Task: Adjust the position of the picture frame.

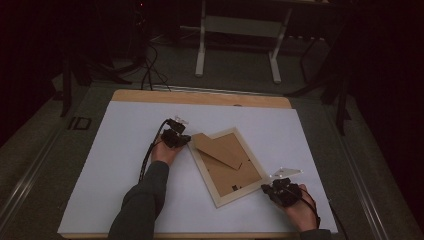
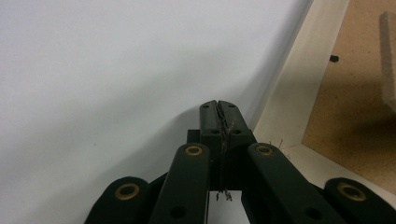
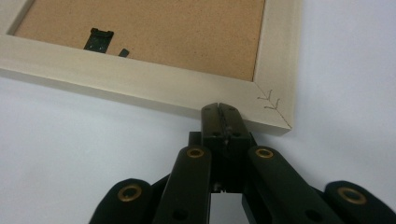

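The right gripper (image 1: 266, 188) sits at the near right corner of the picture frame (image 1: 218, 197), jaws pressed together on nothing, tips just short of its pale wood; the frame lies back-up and askew on the white counter (image 1: 120, 150); the left gripper (image 1: 187, 139), jaws likewise closed and empty, is beside the frame's far left corner.

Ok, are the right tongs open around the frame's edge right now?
No, in the right gripper view the right tongs are shut with jaws pressed together, tips just short of the picture frame near its corner, gripping nothing.
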### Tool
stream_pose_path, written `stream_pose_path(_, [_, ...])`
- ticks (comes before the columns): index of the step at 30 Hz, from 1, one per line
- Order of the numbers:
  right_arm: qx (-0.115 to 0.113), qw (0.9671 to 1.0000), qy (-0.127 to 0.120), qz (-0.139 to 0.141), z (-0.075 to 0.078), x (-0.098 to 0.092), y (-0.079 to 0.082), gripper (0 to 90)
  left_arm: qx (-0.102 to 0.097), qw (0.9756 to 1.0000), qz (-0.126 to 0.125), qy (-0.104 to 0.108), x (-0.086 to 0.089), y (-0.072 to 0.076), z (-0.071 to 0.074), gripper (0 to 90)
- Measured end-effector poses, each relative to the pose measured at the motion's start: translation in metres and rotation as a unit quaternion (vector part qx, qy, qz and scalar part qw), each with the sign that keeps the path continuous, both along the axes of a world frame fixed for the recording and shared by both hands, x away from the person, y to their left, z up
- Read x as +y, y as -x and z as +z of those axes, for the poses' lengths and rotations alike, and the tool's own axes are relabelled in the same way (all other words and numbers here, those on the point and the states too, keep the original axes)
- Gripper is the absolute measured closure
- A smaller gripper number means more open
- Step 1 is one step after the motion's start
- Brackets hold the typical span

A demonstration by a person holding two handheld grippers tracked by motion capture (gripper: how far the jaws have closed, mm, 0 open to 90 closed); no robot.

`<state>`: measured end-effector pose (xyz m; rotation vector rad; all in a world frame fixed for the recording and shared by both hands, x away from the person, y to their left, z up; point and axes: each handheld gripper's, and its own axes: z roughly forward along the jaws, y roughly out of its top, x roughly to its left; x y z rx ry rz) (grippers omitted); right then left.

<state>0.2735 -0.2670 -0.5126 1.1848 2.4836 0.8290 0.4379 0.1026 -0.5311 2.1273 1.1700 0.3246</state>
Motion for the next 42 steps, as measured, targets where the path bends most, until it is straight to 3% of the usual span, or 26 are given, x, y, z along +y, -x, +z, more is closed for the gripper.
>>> stream_pose_path(4, [0.0,0.9999,-0.011,-0.003,0.0,-0.002,-0.002,90.0,0.001,1.0,0.002,-0.001,0.002,0.003,0.0,90.0])
stream_pose_path(14, [-0.006,0.9999,-0.011,-0.012,-0.001,-0.001,-0.003,90.0,0.003,1.0,0.005,0.002,0.009,0.014,0.0,90.0])
stream_pose_path(17, [0.001,0.9999,-0.015,-0.003,-0.001,0.001,-0.001,90.0,0.002,0.9999,0.007,0.008,0.01,0.016,-0.001,90.0])
stream_pose_path(31, [0.015,0.9998,0.014,0.005,-0.007,0.004,0.001,90.0,0.003,0.9999,0.009,0.01,0.011,0.023,-0.001,90.0])
stream_pose_path(42, [0.013,0.9999,-0.003,-0.011,-0.009,0.005,-0.005,90.0,0.003,0.9998,0.003,0.019,0.016,0.034,-0.003,90.0])
